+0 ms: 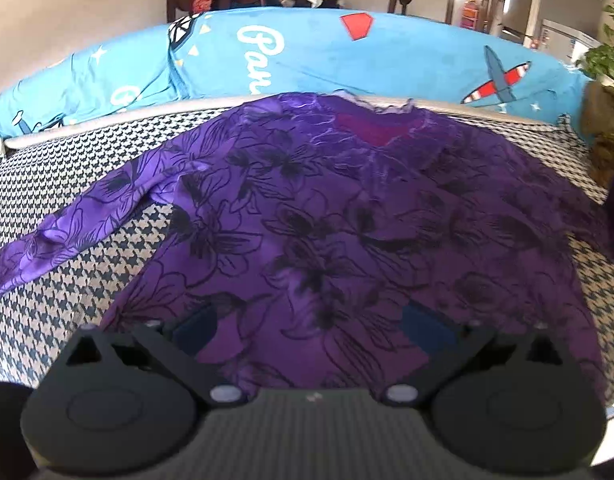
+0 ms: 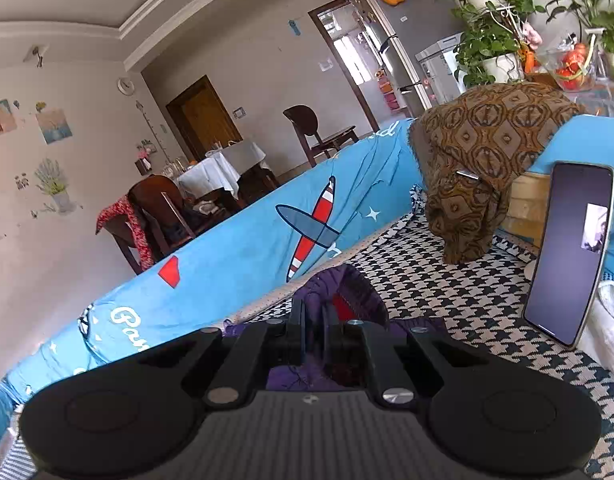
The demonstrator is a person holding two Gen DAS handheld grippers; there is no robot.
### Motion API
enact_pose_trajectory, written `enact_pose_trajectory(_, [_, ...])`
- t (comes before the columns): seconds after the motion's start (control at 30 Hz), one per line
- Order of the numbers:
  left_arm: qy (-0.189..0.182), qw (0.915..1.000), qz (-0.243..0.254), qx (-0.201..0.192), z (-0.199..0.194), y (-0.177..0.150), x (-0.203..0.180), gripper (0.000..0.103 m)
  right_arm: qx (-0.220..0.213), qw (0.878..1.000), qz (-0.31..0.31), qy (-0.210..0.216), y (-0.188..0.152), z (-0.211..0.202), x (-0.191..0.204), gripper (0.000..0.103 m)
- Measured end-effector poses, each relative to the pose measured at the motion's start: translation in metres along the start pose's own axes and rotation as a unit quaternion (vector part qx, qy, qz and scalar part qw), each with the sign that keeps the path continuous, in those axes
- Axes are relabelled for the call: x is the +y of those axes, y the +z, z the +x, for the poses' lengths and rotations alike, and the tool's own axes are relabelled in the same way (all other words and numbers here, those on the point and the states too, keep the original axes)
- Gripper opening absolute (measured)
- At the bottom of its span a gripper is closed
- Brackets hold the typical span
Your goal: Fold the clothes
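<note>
One purple floral blouse [image 1: 327,216] spread nearly flat across the houndstooth cover [image 1: 67,308], neckline toward the blue airplane blanket [image 1: 307,60], one sleeve [image 1: 67,232] trailing off to the side, no crease or fold visible anywhere yet. Folding judged barely begun: sleeves to bring in and body to double over, all left. Left gripper [image 1: 311,320] spread wide above the hem, nothing between its fingers; right gripper [image 2: 313,320] pressed together, pinching a bunched purple edge of the blouse near a propped phone [image 2: 567,256].
</note>
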State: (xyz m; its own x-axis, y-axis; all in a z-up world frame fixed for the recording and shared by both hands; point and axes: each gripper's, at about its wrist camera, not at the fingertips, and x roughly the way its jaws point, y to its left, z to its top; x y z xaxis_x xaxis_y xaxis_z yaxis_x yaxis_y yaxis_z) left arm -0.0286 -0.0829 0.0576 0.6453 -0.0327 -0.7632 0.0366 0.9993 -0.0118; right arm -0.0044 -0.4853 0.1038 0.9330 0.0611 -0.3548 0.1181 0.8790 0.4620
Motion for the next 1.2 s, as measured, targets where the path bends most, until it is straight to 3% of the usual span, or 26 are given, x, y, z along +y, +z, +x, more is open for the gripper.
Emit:
enact_pose_trajectory(0.6, [-0.017,0.9994,0.009,-0.028,-0.087,0.006,-0.005,0.103,-0.011,0.998,0.054,0.034,0.008,-0.033,-0.03,0.013])
enact_pose_trajectory(0.9, [-0.023,0.9959,-0.013,-0.086,-0.138,0.032,0.019,0.103,-0.015,0.997,0.058,0.055,0.005,-0.035,-0.024,0.013])
enact_pose_trajectory(1.0, [0.002,0.9943,-0.012,-0.106,-0.139,0.039,0.023,0.103,-0.016,0.996,0.067,0.063,0.004,-0.033,-0.021,0.013])
enact_pose_trajectory(1.2, [0.014,0.9957,-0.027,-0.088,-0.105,0.042,0.031,0.103,-0.021,0.996,0.06,0.07,-0.002,-0.017,-0.001,0.013])
